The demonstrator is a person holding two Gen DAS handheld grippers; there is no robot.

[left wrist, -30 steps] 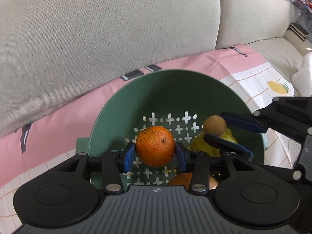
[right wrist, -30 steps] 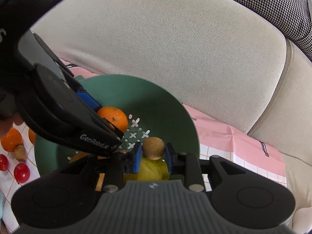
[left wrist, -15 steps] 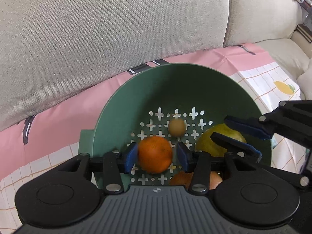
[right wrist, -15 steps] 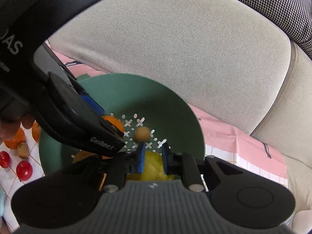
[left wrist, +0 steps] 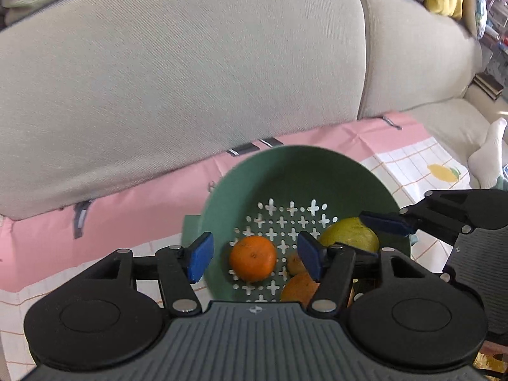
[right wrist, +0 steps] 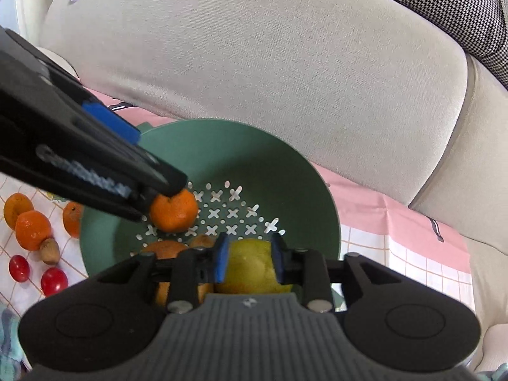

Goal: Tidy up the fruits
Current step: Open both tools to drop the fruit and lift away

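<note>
Two grippers hover over one green colander (left wrist: 254,171) on a pink and checked cloth (left wrist: 127,209), with a beige sofa back (left wrist: 190,63) behind.

Left gripper (left wrist: 254,256): jaws spread wide, holding nothing. An orange (left wrist: 253,258) lies loose on the perforated floor directly beneath the gap, touching neither blue pad. Just right of its right pad, partly hidden, sit a small brown fruit (left wrist: 295,263) and a second orange (left wrist: 300,287). Farther right lies a yellow-green pear-like fruit (left wrist: 349,238).

Right gripper (right wrist: 248,260): jaws parted and empty, with that large yellow-green fruit (right wrist: 250,266) below and between the pads; contact cannot be judged. To its left, inside the colander (right wrist: 285,171), are the brown fruit (right wrist: 201,240), the half-hidden orange (right wrist: 165,249) and the loose orange (right wrist: 173,211), the last partly under the left gripper's black finger (right wrist: 79,165).

Outside the colander, far left of the right gripper, the cloth (right wrist: 412,254) carries three oranges (right wrist: 32,230), one brown fruit (right wrist: 50,250) and two red tomatoes (right wrist: 54,281).
</note>
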